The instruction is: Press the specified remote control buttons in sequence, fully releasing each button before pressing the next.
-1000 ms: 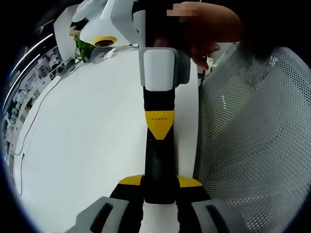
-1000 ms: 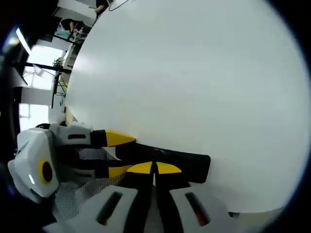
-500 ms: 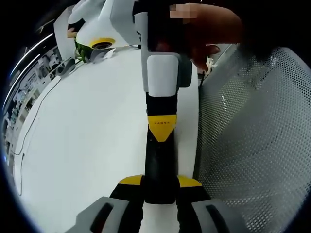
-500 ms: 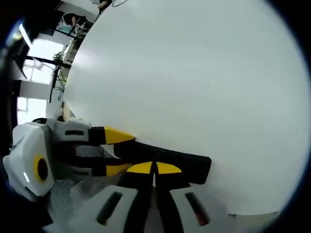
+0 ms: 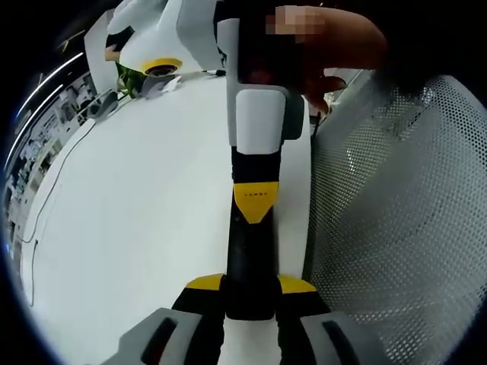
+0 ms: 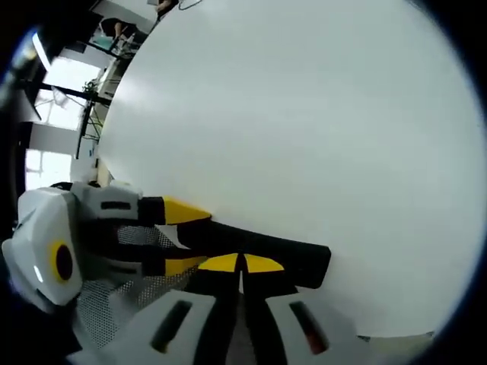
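1. The black remote control (image 5: 249,270) is seen clamped between the closed jaws of the left gripper (image 5: 251,293), lying lengthwise over the white table (image 5: 129,228).
2. In the right gripper view, the remote control (image 6: 262,247) is again held by the left gripper (image 6: 186,239), entering from the left.
3. The right gripper (image 6: 242,266) is seen with its yellow tips closed together, set against the remote's upper face.
4. A perforated metal surface (image 5: 396,220) is noted just beside the remote.
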